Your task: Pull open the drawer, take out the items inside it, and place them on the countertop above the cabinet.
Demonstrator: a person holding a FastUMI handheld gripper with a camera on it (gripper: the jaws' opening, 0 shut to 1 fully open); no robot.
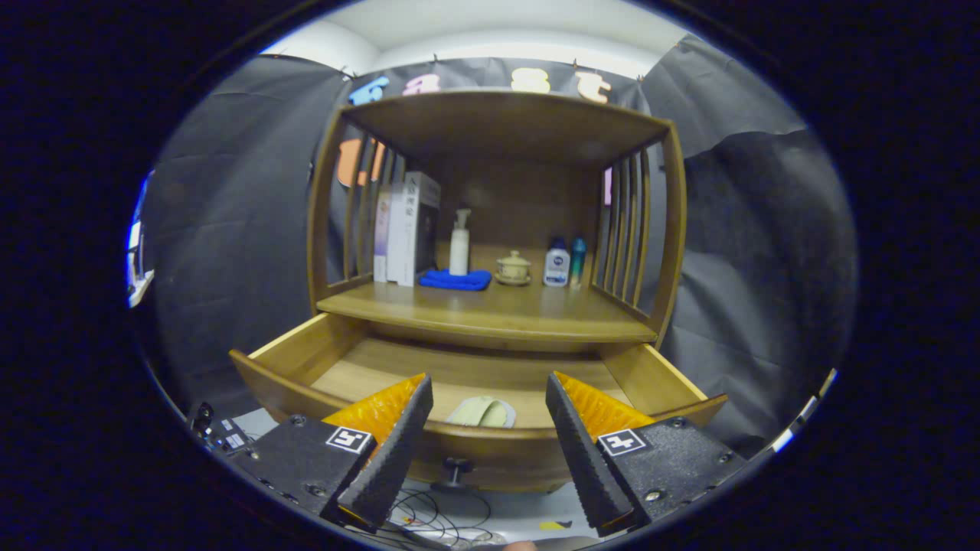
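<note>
- The claw (490,451) has its fingers apart, holding nothing.
- The wooden drawer (306,353) is pulled open.
- A pale green rounded item (482,413) lies inside, at 12 o'clock just ahead of the fingers.
- The wooden counter (490,310) is above the drawer.

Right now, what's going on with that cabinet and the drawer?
A person is holding a claw in front of a wooden cabinet. Its drawer is already pulled open, and a pale item lies inside near the front, just ahead of the fingers. The claw is open and holds nothing, above the drawer's knob. The countertop carries boxes, a pump bottle, a blue cloth, a lidded cup and two small bottles. The pale item is not yet taken out.
</note>
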